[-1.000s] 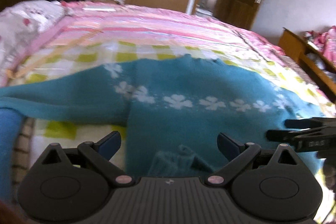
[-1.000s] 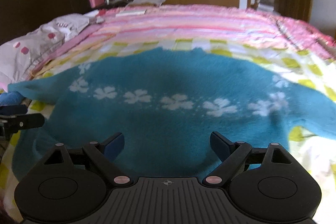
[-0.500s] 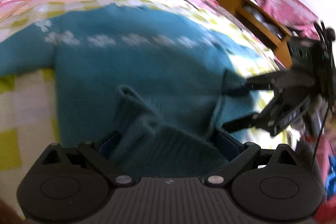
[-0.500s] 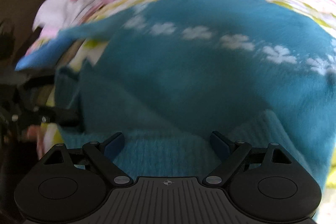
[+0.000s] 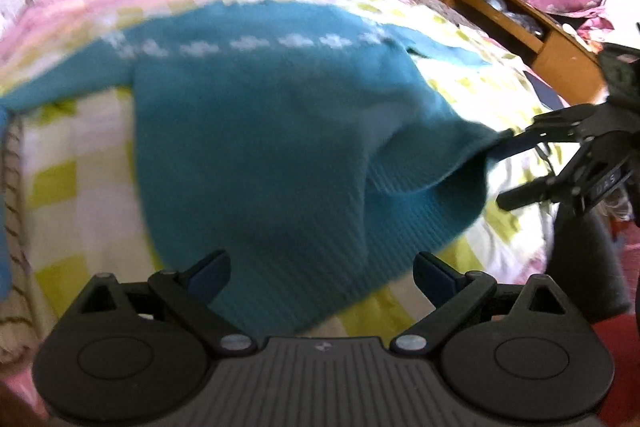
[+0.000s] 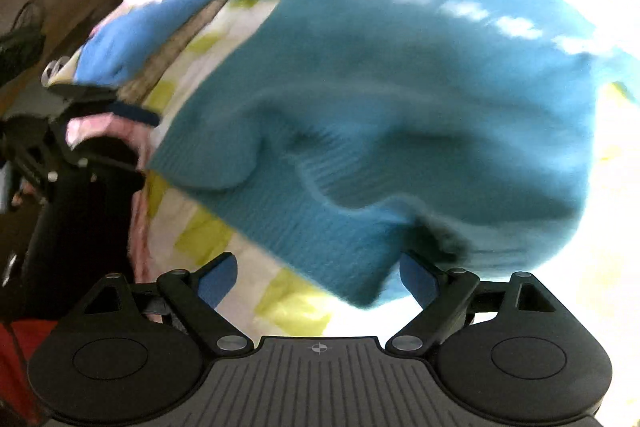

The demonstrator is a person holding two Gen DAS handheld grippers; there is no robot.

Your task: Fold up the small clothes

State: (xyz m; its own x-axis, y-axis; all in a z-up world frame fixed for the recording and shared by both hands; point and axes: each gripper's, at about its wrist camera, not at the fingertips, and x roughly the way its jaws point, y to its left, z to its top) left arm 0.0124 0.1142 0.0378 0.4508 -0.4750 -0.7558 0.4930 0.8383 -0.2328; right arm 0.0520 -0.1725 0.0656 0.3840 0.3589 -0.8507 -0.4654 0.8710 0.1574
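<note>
A teal knit sweater (image 5: 256,131) with a row of white flowers lies spread on the bed; it also shows in the right wrist view (image 6: 400,107). My left gripper (image 5: 322,273) is open, its blue pads on either side of the ribbed hem. My right gripper (image 6: 318,277) is open at the hem's other corner, the cloth lying between the fingers. In the left wrist view the right gripper (image 5: 516,171) stands open at the sweater's raised right hem corner. In the right wrist view the left gripper (image 6: 100,135) shows dimly at the far left edge.
The bed has a yellow-checked and pink-striped quilt (image 5: 80,163). A wooden shelf unit (image 5: 520,27) with pink cloth stands beyond the bed's right side. A blue cloth (image 6: 120,39) lies at the sweater's left. Wardrobes and a doorway stand behind the bed.
Both grippers have dropped from over the sweater's middle to its bottom hem and swung outward to opposite corners. The hem is now bunched and lifted at the right corner.
</note>
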